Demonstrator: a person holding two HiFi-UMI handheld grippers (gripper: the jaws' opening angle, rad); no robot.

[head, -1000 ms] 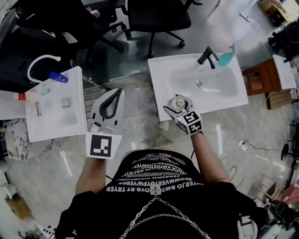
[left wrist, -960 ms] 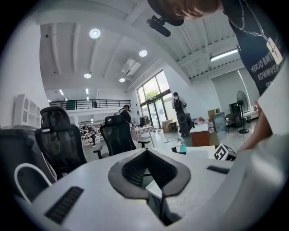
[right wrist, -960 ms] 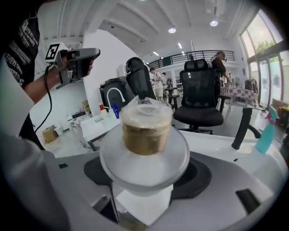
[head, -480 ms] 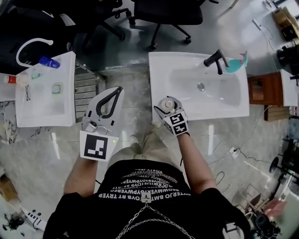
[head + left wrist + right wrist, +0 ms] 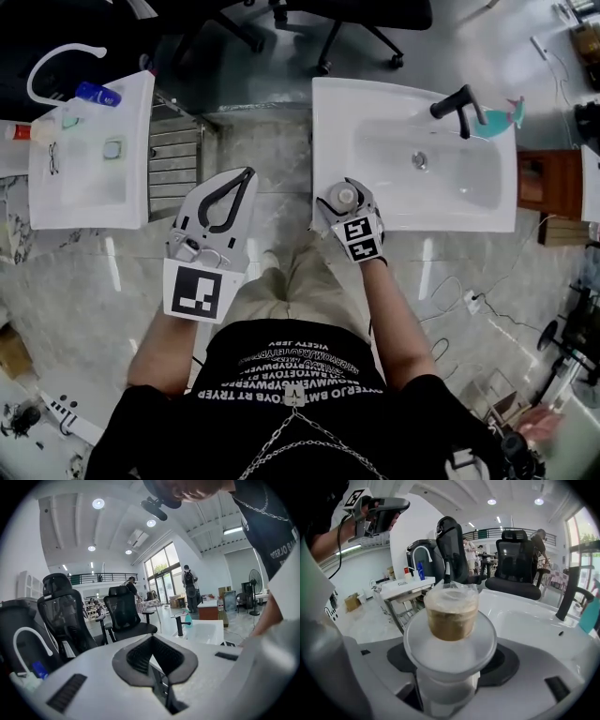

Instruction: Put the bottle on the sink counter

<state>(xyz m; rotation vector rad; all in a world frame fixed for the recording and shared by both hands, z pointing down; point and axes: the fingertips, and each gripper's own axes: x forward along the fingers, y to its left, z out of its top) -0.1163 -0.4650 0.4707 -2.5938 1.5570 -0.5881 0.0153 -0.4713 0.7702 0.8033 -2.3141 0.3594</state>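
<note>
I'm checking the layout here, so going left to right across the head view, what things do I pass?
Left sink → left gripper → bottle → black faucet → teal container

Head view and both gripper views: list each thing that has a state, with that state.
bottle, upright, gripped at the sink counter's front corner
right gripper, shut on the bottle
left gripper, shut, empty
faucet, no water running
</note>
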